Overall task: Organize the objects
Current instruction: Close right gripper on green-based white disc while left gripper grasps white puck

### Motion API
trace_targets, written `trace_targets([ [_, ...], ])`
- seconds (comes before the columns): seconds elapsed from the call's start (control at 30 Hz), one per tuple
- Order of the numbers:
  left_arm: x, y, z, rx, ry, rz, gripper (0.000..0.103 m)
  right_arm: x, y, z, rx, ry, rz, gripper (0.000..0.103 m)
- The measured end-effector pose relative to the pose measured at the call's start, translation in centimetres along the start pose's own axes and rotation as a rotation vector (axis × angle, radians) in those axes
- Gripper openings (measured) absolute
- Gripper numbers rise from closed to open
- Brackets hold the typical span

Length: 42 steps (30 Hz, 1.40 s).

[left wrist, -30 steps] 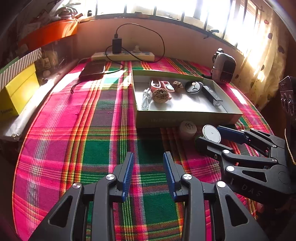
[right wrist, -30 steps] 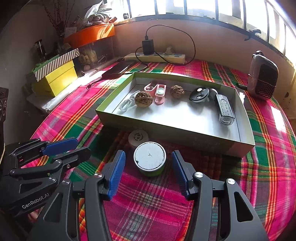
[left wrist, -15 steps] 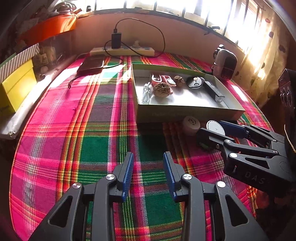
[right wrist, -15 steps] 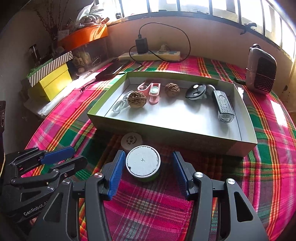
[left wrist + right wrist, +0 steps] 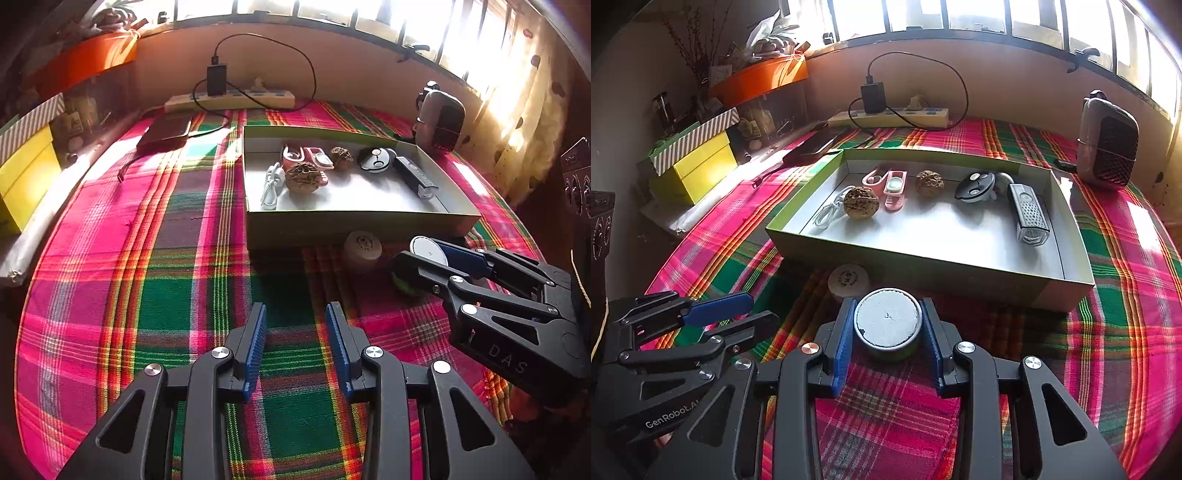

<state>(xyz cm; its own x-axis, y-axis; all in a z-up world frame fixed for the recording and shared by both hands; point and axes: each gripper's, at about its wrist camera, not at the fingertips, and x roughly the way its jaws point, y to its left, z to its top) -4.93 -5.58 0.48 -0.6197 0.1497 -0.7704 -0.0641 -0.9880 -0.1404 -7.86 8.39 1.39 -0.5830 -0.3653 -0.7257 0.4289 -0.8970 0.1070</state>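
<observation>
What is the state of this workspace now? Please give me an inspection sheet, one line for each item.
Surface: plaid cloth covers the table.
Job's things: open box holds two walnuts, white cable, pink clip, grater; round tin and small puck lie outside, in front.
Clutter: yellow box, dark heater.
Grippers: right claw shut on the round tin; left claw open, holding nothing.
Cables: power strip with black charger plugged in.
Surroundings: bright windows behind.

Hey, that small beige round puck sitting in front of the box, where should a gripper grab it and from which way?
Grip the beige puck across its curved side wall, descending from above: it lies flat, lid up, close to the box wall and the green tin, so low approaches look crowded.
</observation>
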Motion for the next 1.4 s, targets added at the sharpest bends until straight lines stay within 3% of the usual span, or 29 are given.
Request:
trace_targets([
  [0.3, 0.8, -2.0, 1.1, 0.015, 0.004, -0.05, 0.031, -1.3, -2.1, -0.5, 0.036, -0.02, -0.032, 0.035],
  [0.7, 2.8, -4.9, 2.8, 0.102, 0.012, -0.009, 0.032, -2.4, -4.9, -1.1, 0.084, -0.031, -0.064, 0.035],
  [1.4, 4.0, -5.0, 3.7, 0.075, 0.011, 0.013, 0.032, -2.1, -5.7, -1.0, 0.091, -0.03, -0.053, 0.035],
])
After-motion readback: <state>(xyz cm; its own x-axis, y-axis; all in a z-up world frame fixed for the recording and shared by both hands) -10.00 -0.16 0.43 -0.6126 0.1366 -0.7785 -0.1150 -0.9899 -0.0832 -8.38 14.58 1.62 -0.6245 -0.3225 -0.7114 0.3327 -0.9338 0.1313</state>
